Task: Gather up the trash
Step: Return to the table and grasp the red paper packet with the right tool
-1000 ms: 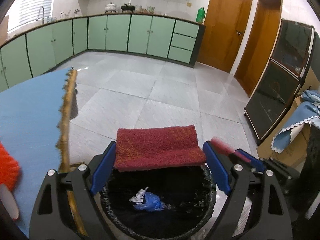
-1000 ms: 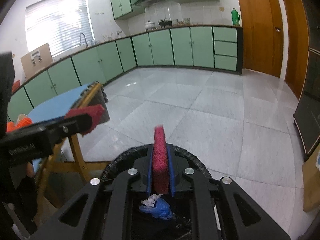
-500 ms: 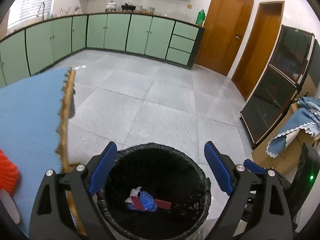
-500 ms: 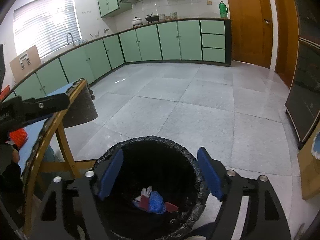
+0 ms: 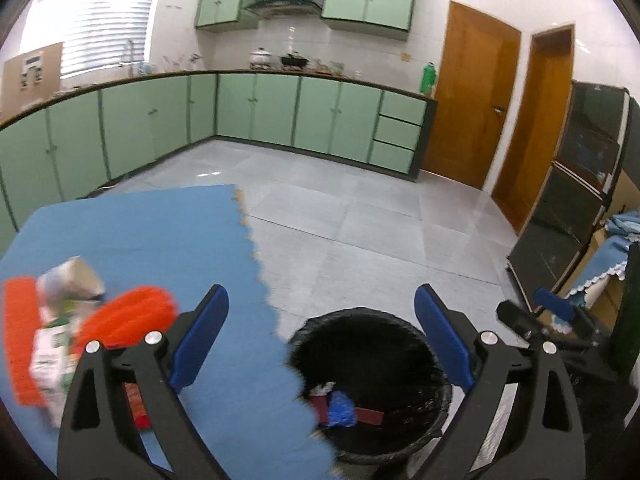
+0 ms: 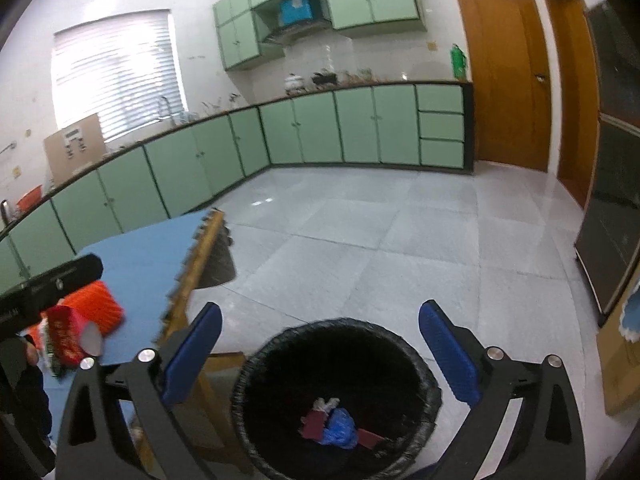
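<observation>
A black-lined trash bin [image 5: 372, 384] stands on the floor beside the blue-topped table [image 5: 152, 240]. It also shows in the right wrist view [image 6: 336, 396]. Inside lie dark red pads [image 6: 314, 428], a blue wrapper [image 6: 340, 432] and white scrap. My left gripper [image 5: 320, 344] is open and empty, over the table's edge and the bin. My right gripper [image 6: 320, 352] is open and empty above the bin. On the table lie orange scrubbers [image 5: 128, 316], a green-white carton [image 5: 48, 364] and a red packet [image 6: 66, 336].
Green cabinets [image 5: 256, 108] line the far walls. Wooden doors [image 5: 472, 92] and a dark glass cabinet [image 5: 576, 184] stand at the right. A cardboard box with blue cloth [image 5: 612, 256] sits at the far right. Grey tiled floor [image 6: 360, 240] lies beyond the bin.
Both grippers opened and dropped the dark red pads into the bin. Both then rose, and the left one swung left over the table, bringing the trash there into view.
</observation>
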`<state>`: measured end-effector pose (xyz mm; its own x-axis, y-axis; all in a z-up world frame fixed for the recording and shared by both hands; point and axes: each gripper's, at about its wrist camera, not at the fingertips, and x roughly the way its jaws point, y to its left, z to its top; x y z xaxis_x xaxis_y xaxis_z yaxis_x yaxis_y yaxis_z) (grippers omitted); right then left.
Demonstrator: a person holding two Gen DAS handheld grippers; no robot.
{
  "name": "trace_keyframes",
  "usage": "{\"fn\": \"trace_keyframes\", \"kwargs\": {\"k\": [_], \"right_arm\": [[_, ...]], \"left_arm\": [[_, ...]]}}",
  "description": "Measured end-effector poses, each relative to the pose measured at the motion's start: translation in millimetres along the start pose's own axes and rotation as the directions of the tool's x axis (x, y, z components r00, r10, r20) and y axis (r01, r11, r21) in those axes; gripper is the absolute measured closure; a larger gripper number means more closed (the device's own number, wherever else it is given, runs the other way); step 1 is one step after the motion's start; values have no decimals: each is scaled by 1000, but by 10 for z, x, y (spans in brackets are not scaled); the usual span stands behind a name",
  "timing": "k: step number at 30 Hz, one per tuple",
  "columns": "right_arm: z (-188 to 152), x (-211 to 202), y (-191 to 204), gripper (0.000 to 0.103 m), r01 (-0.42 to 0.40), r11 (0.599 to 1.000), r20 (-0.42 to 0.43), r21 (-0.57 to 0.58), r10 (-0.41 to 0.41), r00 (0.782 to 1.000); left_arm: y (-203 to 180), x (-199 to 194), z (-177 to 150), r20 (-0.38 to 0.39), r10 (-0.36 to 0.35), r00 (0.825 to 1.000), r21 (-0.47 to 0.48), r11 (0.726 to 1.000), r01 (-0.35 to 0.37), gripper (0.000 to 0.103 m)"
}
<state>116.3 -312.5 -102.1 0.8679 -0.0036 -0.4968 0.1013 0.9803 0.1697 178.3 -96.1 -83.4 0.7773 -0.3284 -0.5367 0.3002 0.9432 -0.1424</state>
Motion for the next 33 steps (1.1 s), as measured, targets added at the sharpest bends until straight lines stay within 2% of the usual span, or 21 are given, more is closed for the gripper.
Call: {"fn": "trace_keyframes", "kwargs": {"k": [7,12,17,22,33], "right_arm": [[18,-38,555,6,-82,996,22,-38,82,996],[-57,3,953,6,-129,989,23,-71,131,991],[-154,57,1291,6,-164,981,18,-101,167,986],[-240,131,1612,6,-195,974,5,-117,197,980],[-441,355,2175,6,-286,944,-69,-165,278,958]], "left_arm": [[509,-496,-116,42,133,990,-36,991,-131,12],[882,-775,-208,60,241,969,-58,970,-238,12],[1206,-973,-308,65,319,946,-90,946,-313,12],[1476,-1079,-437,58,362,931,-123,928,-353,12],[1806,-1148,-634,28,401,916,-172,904,-391,12]]}}
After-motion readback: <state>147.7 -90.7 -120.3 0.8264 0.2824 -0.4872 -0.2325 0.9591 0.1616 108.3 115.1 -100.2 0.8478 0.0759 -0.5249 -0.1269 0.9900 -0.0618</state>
